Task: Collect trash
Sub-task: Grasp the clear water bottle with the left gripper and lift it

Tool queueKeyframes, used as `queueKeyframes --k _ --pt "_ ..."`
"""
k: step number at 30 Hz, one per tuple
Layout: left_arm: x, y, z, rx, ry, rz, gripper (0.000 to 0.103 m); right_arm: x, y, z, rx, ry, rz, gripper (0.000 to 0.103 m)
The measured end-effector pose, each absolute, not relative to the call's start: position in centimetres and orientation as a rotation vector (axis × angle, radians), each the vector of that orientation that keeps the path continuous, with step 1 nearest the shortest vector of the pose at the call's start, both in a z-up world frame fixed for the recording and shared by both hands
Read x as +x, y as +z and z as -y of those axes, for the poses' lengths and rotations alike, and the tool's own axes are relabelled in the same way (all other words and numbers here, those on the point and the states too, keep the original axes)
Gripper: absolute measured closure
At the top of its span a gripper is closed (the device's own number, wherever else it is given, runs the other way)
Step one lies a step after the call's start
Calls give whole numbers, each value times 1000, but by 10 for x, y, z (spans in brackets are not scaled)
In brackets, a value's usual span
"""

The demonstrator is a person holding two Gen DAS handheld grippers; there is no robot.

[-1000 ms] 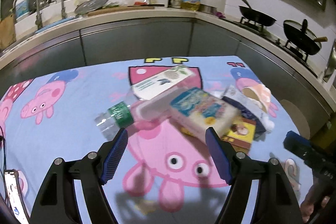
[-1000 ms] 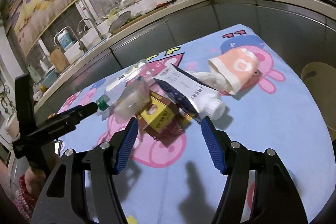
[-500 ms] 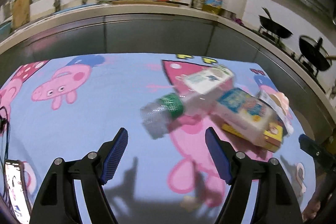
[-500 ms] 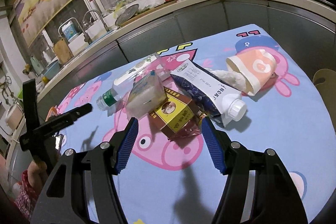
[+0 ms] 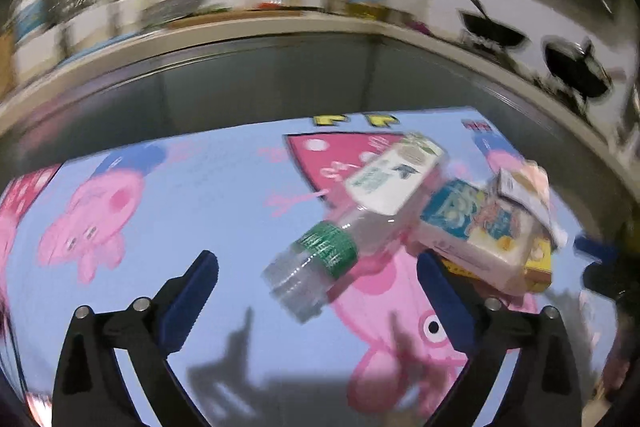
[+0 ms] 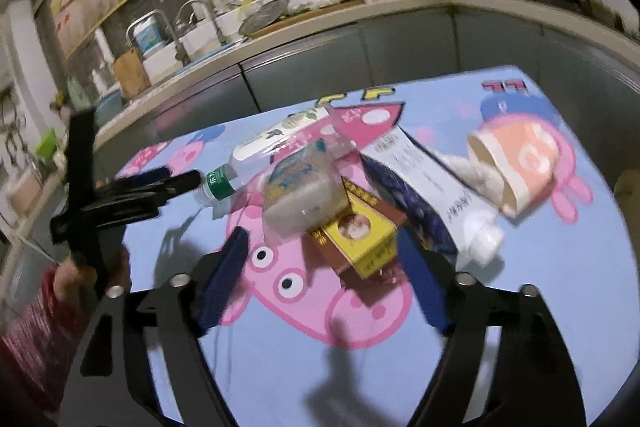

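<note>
1. Here the trash lies in one heap on a table covered by a blue cartoon-pig tablecloth (image 6: 540,307), with a kitchen counter (image 6: 400,7) behind it.
2. The left gripper (image 5: 318,277) stands wide; its jaws have just been opening, and nothing is pressed by its pads. The capless neck of a clear plastic bottle (image 5: 340,243) with a green band points into the gap between the fingers, without touching them.
3. The bottle lies on its side at the left end of the heap, its white label facing up.
4. The right gripper (image 6: 320,259) is also spread wide, jaws just opened further, holding nothing. Between its blue fingertips sits a yellow-and-brown carton (image 6: 360,239).
5. A plastic-wrapped tissue pack (image 6: 304,191) rests on top of the carton and against the bottle.
6. To the right lies a dark blue and white tube (image 6: 432,195) with a white cap, and beyond it a tipped peach paper cup (image 6: 516,163) with crumpled white tissue at its mouth.
7. The left view is motion-blurred.
</note>
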State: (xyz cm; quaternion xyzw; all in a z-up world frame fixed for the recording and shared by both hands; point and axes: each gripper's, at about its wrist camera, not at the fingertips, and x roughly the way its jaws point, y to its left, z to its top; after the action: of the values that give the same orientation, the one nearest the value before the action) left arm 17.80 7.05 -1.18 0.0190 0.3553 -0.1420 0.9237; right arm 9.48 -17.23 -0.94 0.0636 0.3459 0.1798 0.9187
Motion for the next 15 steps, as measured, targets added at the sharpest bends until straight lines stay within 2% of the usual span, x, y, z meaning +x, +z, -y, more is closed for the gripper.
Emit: queueKeyframes --k 7,9,10,11,12,14,15 --pt "217 -42 -60 112 -347 -815 7 119 -12 143 -7 387 -720 14" --pt "218 -48 -56 122 -366 -835 22 129 -12 130 -64 393 -710 13" --pt "217 -49 -53 128 -376 -840 25 132 -14 127 -82 393 -708 13" --pt "215 -50 -51 137 -385 -838 33 136 -16 121 -112 393 -707 13" --pt "211 -51 -47 154 -387 -836 52 141 -19 115 -140 392 -709 13" --pt "203 -52 -43 162 -408 -851 61 147 -28 106 -186 381 -714 14" --pt "200 -52 -43 161 -406 -850 62 148 -32 103 -207 385 -718 26"
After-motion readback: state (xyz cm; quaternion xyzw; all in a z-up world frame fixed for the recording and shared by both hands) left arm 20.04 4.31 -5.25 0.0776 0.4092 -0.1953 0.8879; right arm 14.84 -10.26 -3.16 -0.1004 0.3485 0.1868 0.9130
